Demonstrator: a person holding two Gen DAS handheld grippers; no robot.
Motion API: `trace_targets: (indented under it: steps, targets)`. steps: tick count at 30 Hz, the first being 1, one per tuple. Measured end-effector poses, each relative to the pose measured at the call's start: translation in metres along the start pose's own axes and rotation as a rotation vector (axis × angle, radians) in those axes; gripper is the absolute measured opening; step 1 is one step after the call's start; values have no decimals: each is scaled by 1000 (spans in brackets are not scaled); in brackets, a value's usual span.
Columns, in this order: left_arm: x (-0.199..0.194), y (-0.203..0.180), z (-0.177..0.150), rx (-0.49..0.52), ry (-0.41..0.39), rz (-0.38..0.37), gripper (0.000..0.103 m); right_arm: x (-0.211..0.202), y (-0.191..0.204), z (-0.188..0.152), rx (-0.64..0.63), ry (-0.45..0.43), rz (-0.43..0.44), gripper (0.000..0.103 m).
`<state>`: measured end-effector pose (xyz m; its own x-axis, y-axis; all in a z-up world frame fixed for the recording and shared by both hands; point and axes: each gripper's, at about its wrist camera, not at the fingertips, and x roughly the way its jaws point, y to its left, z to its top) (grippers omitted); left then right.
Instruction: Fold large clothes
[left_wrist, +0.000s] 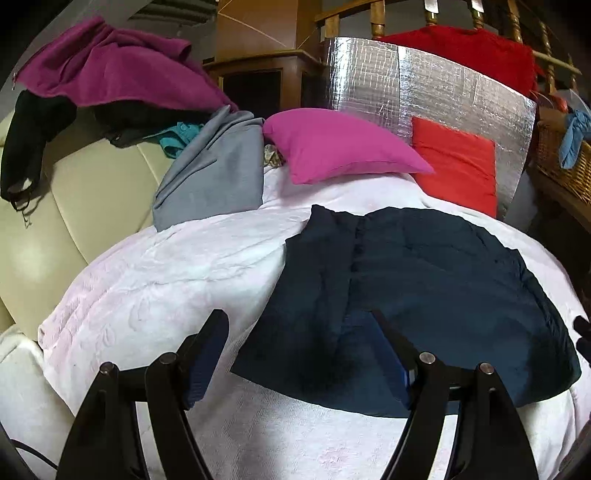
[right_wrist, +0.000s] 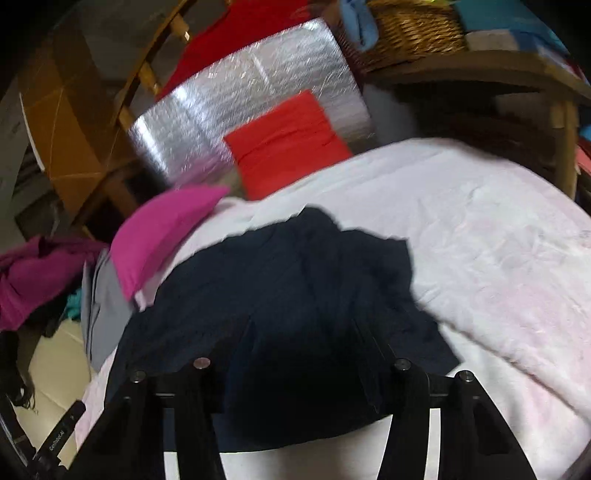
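A dark navy garment lies folded and flat on the white bedspread. My left gripper hovers over the garment's near left corner. It is open, its blue-padded fingers wide apart with nothing between them. In the blurred right wrist view the same navy garment fills the middle. My right gripper hangs above its near edge, with the black fingers apart. No cloth shows pinched between them, though they are hard to read against the dark fabric.
A magenta pillow and a red cushion lean at the bed's far end against a silver foil panel. A grey cloth and a purple garment hang over the cream sofa. A wicker basket sits on a shelf at the right.
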<state>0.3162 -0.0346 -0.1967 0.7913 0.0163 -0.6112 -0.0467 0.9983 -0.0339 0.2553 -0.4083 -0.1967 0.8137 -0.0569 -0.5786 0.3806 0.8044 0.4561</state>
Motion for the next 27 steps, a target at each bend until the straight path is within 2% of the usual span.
trace_targets:
  steps: [3, 4, 6, 9, 12, 15, 17, 20, 22, 23, 27]
  targets:
    - [-1, -5, -1, 14, 6, 0, 77, 25, -7, -3, 24, 94, -35, 55]
    - [0, -6, -2, 20, 10, 2, 77, 40, -12, -6, 39, 158, -63, 55]
    - [1, -8, -3, 26, 14, 4, 77, 55, -18, -12, 50, 222, -83, 55]
    - [1, -9, -3, 26, 19, 6, 77, 47, -17, -11, 54, 209, -71, 55]
    - [1, -10, -4, 29, 19, 9, 77, 31, -16, -7, 67, 150, -33, 55]
    - [2, -12, -5, 39, 20, 14, 77, 14, -4, -5, 11, 70, 22, 55]
    - [3, -15, -5, 43, 24, 16, 77, 11, 5, -5, -24, 54, 57, 56]
    - [5, -19, -7, 53, 27, 17, 77, 28, 16, -10, -60, 124, 65, 56]
    - [5, -24, -8, 64, 29, 20, 77, 56, 17, -21, -68, 256, 38, 59]
    - [7, -27, -9, 73, 33, 21, 77, 61, 16, -25, -78, 279, 19, 59]
    - [7, -31, -9, 84, 36, 20, 77, 53, 19, -25, -86, 258, 21, 60]
